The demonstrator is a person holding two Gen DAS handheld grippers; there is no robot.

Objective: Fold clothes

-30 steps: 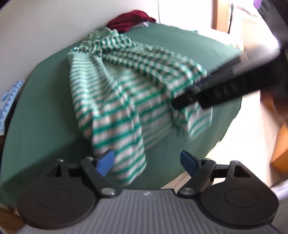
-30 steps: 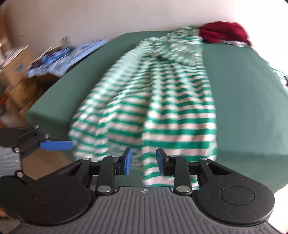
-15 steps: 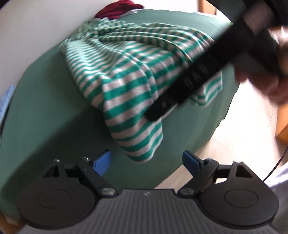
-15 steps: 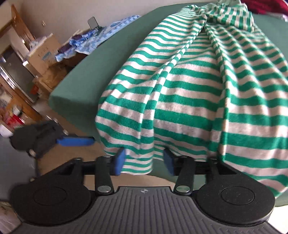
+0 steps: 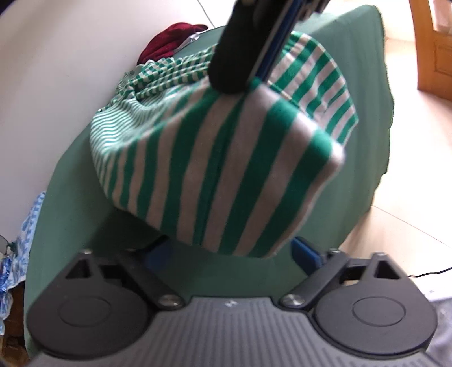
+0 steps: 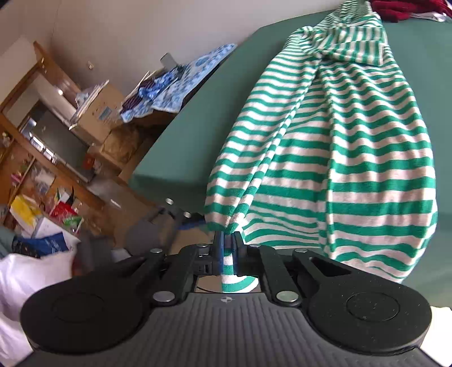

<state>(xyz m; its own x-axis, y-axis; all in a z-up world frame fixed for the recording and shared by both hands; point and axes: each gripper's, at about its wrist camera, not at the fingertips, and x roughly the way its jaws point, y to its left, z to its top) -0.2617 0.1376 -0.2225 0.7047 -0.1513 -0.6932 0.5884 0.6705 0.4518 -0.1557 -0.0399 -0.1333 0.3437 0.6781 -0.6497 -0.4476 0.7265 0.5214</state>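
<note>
We see the right gripper (image 6: pixel 227 248) pressed together on the hem of the green-and-white striped garment (image 6: pixel 325 158), a fold of striped cloth pinched between its blue pads (image 6: pixel 218 251) and bulging out behind them. From that pinch the garment runs away up the green counter (image 6: pixel 197 124), bunched into long folds, its far end crumpled near a dark red cloth (image 6: pixel 395 11) at the back edge.

In the left wrist view the left gripper (image 5: pixel 234 254) is spread wide: one blue pad (image 5: pixel 306 255) shows clear at the right, the other is half hidden beneath the hanging cloth. The striped garment's (image 5: pixel 214 169) lifted edge droops between and just above the two fingers; we cannot tell whether it touches either pad. The right gripper (image 5: pixel 254 50) appears here from above, dark and blurred, clamped on the cloth's upper edge. The dark red cloth (image 5: pixel 169 42) sits by the wall beyond.

Left of the counter, in the right wrist view, a blue patterned cloth (image 6: pixel 180 82) lies over cardboard boxes (image 6: pixel 99 113), with wooden shelving (image 6: pixel 42 135) behind.
</note>
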